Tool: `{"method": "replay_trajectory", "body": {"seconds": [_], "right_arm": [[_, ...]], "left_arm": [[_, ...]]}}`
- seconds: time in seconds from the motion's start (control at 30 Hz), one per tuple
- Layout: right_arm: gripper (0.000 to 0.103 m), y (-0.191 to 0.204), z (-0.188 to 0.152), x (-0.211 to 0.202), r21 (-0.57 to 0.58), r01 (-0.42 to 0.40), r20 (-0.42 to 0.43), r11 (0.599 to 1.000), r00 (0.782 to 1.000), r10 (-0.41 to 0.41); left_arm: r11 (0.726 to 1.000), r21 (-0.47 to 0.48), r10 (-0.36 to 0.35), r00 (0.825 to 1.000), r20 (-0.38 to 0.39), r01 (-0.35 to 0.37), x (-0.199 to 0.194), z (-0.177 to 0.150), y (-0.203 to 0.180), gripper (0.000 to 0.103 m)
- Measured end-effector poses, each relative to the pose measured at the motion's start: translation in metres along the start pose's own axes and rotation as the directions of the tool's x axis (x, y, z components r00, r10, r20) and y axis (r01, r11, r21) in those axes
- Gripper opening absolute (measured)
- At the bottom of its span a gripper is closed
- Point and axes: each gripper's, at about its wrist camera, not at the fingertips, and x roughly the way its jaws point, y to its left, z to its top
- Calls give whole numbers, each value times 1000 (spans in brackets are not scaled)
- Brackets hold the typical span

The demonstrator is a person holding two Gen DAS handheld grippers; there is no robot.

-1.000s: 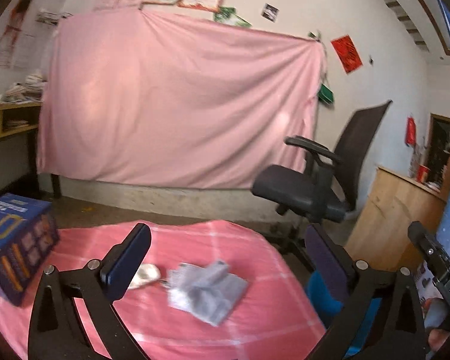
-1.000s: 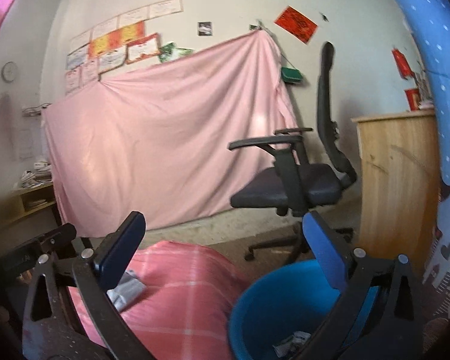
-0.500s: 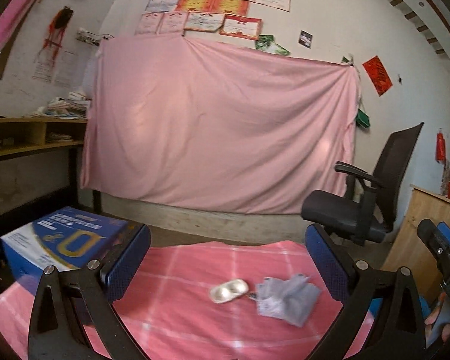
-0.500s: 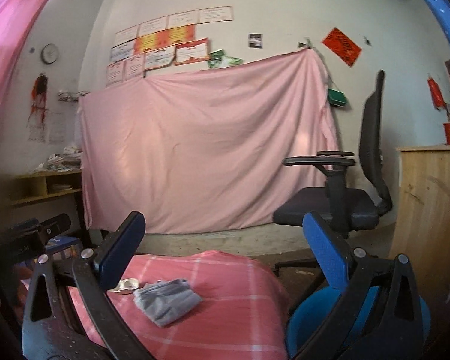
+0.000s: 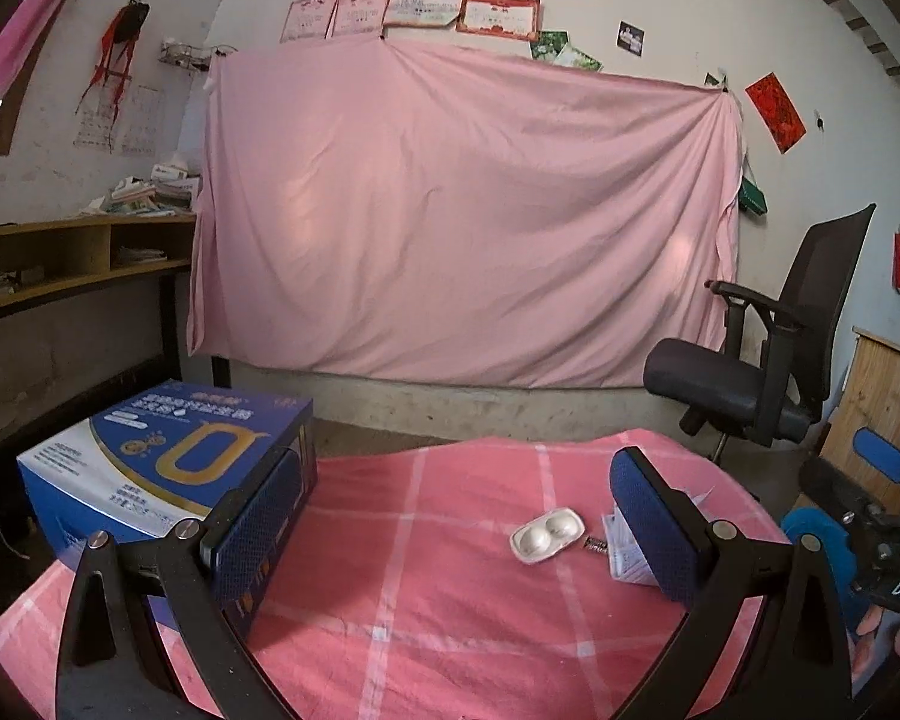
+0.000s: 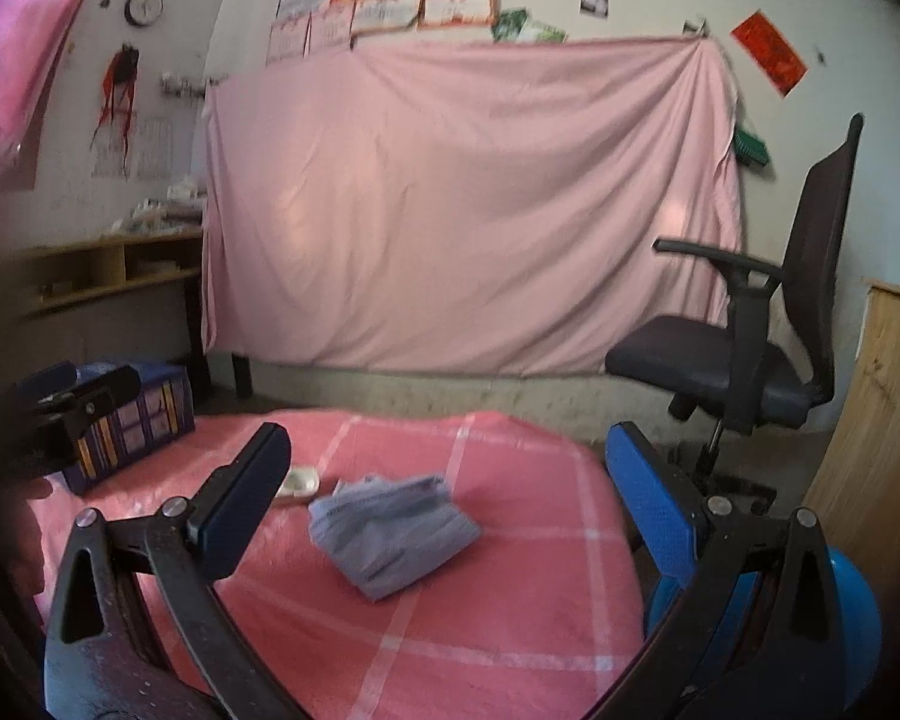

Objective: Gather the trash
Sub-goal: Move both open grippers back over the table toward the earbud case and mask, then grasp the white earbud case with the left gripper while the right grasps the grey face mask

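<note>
Left gripper (image 5: 456, 516) held above the worktop (image 5: 426, 630) with jaws spread wide, gripping nothing. Right gripper (image 6: 450, 504) likewise raised over the pink checked cloth, jaws wide apart and empty.

Between the right gripper's jaws, on the cloth: a crumpled grey wrapper (image 6: 390, 531), lying flat near the middle of the worktop. In the left wrist view, mostly hidden behind the right-hand blue pad, only a pale printed edge (image 5: 621, 546) showing. Just beside it to the left, a small white blister tray (image 5: 547, 535) with two rounded pockets, seen also as a pale blur (image 6: 299, 482) in the right wrist view. Between tray and wrapper, a tiny dark scrap (image 5: 595, 545), perhaps foil, too small to identify.

At the left end of the worktop, a blue printed carton (image 5: 168, 462), standing upright on the cloth, well apart from the trash. Beyond the right edge of the worktop and lower down, a blue bucket (image 6: 852, 606), largely covered by the right gripper's frame; contents not visible.

Behind everything, a pink sheet (image 5: 462, 222) hung across the wall, a black office chair (image 6: 768, 324) to the right, a wooden cabinet (image 6: 888, 432) at the far right, and a wooden shelf (image 5: 72, 258) with stacked papers to the left.
</note>
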Motion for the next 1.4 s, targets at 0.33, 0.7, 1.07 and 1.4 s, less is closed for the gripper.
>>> {"method": "replay_trajectory", "body": {"seconds": [0.33, 0.7, 1.07, 1.4], "right_arm": [[103, -10, -18, 45, 35, -15, -214, 999, 977, 22], [102, -20, -38, 98, 157, -50, -447, 986, 887, 116], [60, -19, -44, 103, 228, -131, -481, 965, 846, 229], [31, -12, -42, 89, 230, -170, -440, 958, 860, 258]], "left_arm": [[1000, 25, -15, 990, -143, 19, 36, -5, 0, 101], [982, 47, -148, 899, -412, 183, 93, -14, -18, 66], [963, 46, -204, 833, -514, 265, 122, -12, -27, 63], [944, 134, -185, 819, -543, 302, 134, -17, -47, 36]]}}
